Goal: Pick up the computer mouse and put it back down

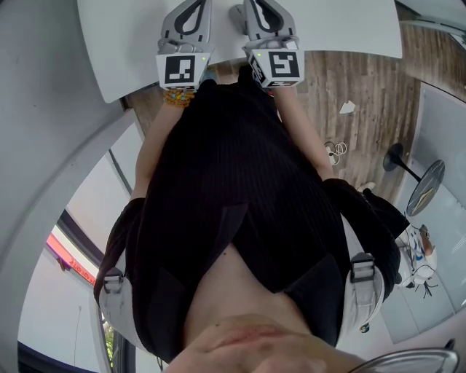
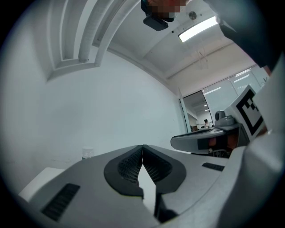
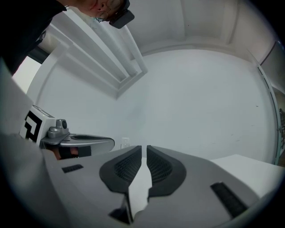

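Observation:
I cannot make out a computer mouse in any view. In the head view both grippers reach side by side over the near edge of a white table point(image 1: 342, 29), their tips cut off by the top of the picture. My left gripper point(image 1: 188, 6) point(image 2: 142, 149) is shut, its pads touching with nothing between them. My right gripper point(image 1: 263, 7) point(image 3: 144, 150) is all but closed, with a thin slit between its pads and nothing in it. Each gripper view shows the other gripper alongside: the right gripper point(image 2: 209, 140) and the left gripper point(image 3: 75, 141).
A plain white wall stands ahead of both grippers. A small clear bottle point(image 2: 87, 153) point(image 3: 125, 143) stands far off on the table. On the wood floor at the right lie a paper scrap point(image 1: 347, 107), a coiled cable point(image 1: 336, 151) and a round black stand base point(image 1: 397, 156).

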